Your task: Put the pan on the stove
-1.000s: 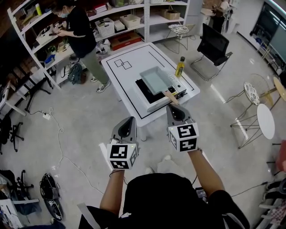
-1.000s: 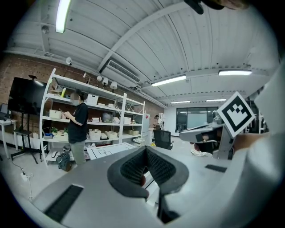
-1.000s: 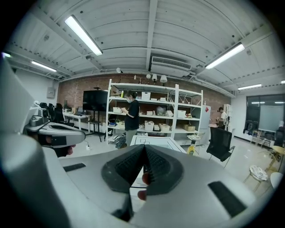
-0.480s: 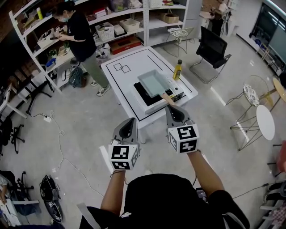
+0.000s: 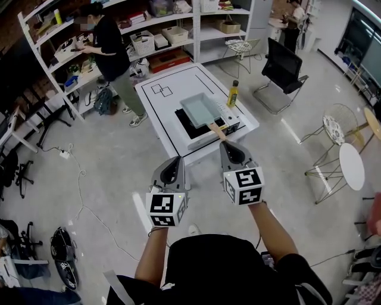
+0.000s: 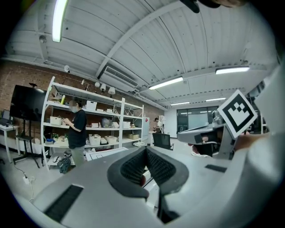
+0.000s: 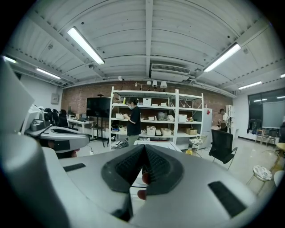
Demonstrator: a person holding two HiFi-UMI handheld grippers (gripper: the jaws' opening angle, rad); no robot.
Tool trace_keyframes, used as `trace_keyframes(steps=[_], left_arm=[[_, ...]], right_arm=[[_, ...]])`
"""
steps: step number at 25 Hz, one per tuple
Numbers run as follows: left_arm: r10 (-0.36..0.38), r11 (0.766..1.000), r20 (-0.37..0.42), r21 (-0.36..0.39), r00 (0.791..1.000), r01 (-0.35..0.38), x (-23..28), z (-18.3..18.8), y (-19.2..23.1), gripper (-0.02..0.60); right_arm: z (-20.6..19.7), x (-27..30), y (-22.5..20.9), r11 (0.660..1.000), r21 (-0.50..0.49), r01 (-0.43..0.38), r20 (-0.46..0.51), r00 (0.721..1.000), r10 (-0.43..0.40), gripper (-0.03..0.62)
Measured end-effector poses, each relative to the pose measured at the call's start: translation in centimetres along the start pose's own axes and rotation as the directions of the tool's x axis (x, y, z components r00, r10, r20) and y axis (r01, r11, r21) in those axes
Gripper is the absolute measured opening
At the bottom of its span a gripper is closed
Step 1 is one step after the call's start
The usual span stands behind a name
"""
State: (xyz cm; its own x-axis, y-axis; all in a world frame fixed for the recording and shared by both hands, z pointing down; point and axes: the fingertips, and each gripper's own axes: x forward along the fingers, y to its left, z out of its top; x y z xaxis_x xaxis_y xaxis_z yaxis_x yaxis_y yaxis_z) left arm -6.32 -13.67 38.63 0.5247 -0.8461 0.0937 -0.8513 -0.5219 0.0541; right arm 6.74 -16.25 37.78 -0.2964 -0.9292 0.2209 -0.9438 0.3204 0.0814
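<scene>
Left gripper view shows the left gripper (image 6: 146,152) with its ribbed dark pads pressed together at the tip and nothing between them. In the right gripper view the right gripper (image 7: 144,149) is likewise closed on nothing. Each carries a marker cube (image 5: 243,185) printed with black-and-white square patterns rather than legible words. Seen from the head view, both bare forearms (image 5: 271,229) reach forward from black sleeves, holding the grippers side by side and roughly level. The right one sits a little further ahead than the left. Ahead of the right gripper and apart from it lies the pan (image 5: 199,109), a pale grey-green rectangular tray whose wooden handle points back toward that gripper. It appears to rest on the white stove (image 5: 197,136), covering part of its black cooktop. The stove stands on a white table (image 5: 156,105) marked with black lines. A yellow-green bottle (image 5: 233,93) stands upright just beyond the stove's far right corner. Further out, ahead and left of the left gripper, a person (image 5: 110,49) in black faces white shelves (image 5: 172,18). A black chair (image 5: 284,60) stands ahead to the right.
</scene>
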Motion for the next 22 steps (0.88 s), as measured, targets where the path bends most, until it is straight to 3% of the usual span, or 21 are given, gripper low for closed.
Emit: trace_keyframes(steps=[22], left_arm=[[0.033, 0.999, 0.010, -0.027, 0.999, -0.033, -3.7, -0.1, -4.7, 0.008]], right_arm=[[-0.9, -6.0, -0.4, 1.000, 0.006, -0.024, 0.012, 1.000, 0.024, 0.003]])
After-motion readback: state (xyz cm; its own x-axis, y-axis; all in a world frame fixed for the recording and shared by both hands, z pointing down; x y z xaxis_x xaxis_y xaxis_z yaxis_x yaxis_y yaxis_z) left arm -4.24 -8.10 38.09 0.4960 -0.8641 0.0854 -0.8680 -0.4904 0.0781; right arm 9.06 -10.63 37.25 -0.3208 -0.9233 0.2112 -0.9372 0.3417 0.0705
